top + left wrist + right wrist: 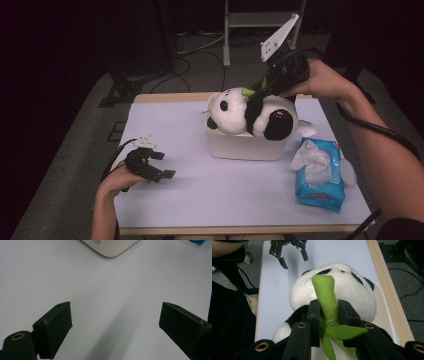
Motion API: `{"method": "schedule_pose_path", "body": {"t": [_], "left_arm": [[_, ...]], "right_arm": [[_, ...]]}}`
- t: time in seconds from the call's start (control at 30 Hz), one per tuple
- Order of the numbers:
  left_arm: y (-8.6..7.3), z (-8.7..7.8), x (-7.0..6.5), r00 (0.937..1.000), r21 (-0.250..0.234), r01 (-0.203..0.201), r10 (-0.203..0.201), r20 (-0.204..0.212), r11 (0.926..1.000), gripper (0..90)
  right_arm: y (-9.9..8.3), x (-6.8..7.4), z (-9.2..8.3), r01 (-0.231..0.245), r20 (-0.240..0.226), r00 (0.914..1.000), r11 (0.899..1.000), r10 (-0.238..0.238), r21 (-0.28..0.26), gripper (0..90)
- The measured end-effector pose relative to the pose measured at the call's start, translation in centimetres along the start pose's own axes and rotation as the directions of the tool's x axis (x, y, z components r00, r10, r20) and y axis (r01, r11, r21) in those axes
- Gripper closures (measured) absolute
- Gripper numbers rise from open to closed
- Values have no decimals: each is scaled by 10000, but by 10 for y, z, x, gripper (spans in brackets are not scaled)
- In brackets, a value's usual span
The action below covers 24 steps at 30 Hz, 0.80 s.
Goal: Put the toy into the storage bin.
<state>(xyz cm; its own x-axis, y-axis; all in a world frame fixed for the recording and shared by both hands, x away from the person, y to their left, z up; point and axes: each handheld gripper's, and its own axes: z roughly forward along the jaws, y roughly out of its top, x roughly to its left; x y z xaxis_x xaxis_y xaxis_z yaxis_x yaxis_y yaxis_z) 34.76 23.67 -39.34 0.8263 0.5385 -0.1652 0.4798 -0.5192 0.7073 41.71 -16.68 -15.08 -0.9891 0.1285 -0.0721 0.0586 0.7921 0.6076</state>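
Observation:
A plush panda (250, 114) lies across the top of a cream box (240, 147) at the table's far middle. It carries a green bamboo stalk (325, 296) by its face. My right gripper (263, 85) comes in from the far right and is shut on that stalk, both pads pressing its sides in the right gripper view (329, 311). My left gripper (162, 165) rests near the table's front left edge, jaws wide apart over bare white tabletop (115, 317), with nothing between them. The left gripper (293, 258) also appears far off in the right gripper view.
A blue pack of wet wipes (320, 175) with a tissue pulled out lies right of the cream box. The box's corner (110, 247) shows ahead of my left gripper. A metal stand (260, 20) rises behind the table.

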Motion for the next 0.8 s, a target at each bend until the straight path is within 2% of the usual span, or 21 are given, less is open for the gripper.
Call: {"method": "schedule_pose_path", "body": {"t": [0.2,0.47,0.8], "left_arm": [[-2,-1,0,10000,-16,92,-92,29,10000,102],[-4,0,4,9997,-9,244,-244,61,9997,102],[-4,3,6,9996,90,267,-267,62,9996,102]], "right_arm": [[-1,-17,2,-89,-1,10000,9998,89,193,723],[-7,-40,13,-336,-63,9994,9988,339,344,723],[-19,-64,42,-715,-321,9968,9960,733,538,722]]}}
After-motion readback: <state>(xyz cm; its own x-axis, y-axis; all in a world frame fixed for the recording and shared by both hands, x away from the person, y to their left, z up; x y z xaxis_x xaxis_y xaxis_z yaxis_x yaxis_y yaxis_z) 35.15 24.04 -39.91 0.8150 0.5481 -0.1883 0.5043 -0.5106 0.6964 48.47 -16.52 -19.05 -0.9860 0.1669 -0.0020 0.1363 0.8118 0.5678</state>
